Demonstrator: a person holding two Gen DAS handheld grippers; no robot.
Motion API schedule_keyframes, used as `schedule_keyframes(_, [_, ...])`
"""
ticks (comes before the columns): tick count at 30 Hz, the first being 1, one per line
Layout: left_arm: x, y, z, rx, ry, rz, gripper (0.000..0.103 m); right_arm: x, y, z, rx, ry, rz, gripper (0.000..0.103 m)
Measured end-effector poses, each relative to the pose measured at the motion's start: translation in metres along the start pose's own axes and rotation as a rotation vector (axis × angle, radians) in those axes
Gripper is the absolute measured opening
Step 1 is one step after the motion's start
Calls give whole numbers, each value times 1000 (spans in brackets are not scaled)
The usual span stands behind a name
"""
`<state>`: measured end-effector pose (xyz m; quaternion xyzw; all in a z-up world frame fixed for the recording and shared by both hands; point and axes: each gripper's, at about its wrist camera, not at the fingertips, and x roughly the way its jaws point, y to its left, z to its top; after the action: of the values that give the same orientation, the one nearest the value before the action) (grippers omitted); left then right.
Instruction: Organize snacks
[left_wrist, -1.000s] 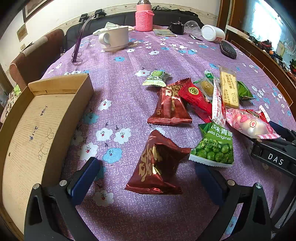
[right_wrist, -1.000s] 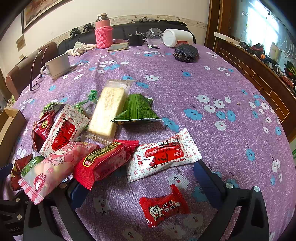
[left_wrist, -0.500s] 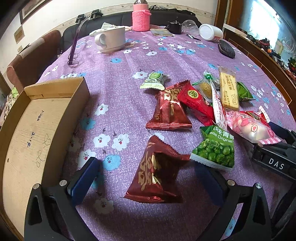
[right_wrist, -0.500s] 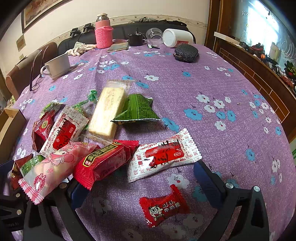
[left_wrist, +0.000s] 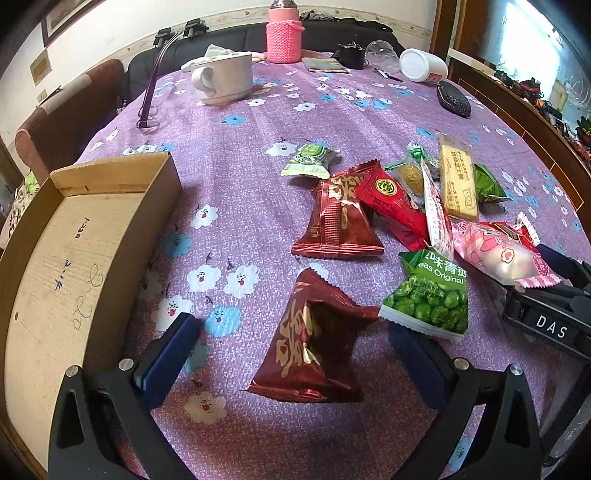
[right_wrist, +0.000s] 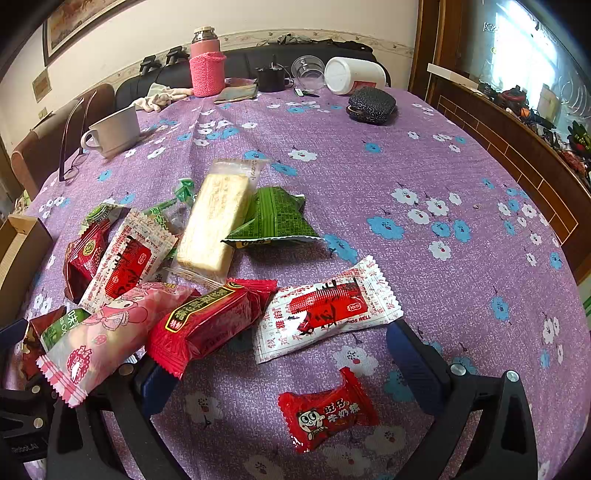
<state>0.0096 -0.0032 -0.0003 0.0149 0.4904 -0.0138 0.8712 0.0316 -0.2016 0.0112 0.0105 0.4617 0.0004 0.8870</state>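
My left gripper (left_wrist: 295, 354) is open, its fingers either side of a dark red foil packet (left_wrist: 314, 343) lying on the purple cloth. A green pea packet (left_wrist: 430, 295) lies just right of it. An open cardboard box (left_wrist: 62, 258) sits to the left. Further out lie a second dark red packet (left_wrist: 338, 221), a red packet (left_wrist: 395, 203) and a pale biscuit bar (left_wrist: 458, 177). My right gripper (right_wrist: 291, 363) is open above a small red candy (right_wrist: 328, 410). A white-and-red packet (right_wrist: 325, 306), a red packet (right_wrist: 210, 321) and a pink packet (right_wrist: 110, 332) lie just ahead of it.
At the table's far side stand a white mug (left_wrist: 223, 79), a pink-sleeved flask (left_wrist: 284, 33), a fallen white jar (left_wrist: 423, 64) and a dark pouch (left_wrist: 454, 99). Glasses (left_wrist: 149, 110) lie near the left edge. A wooden ledge (right_wrist: 517, 147) borders the right.
The left gripper has edged forward and slightly lower, so the dark red packet sits deeper between its fingers. The right gripper has barely moved.
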Motion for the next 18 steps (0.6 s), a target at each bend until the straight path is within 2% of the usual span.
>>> schedule_keyframes(13, [0, 0, 0, 0, 0, 0, 103, 0, 1, 0, 0, 0, 0, 102])
schedule_keyframes(18, [-1, -7, 0, 34, -1, -18, 103, 0, 1, 0, -3, 0, -2, 102])
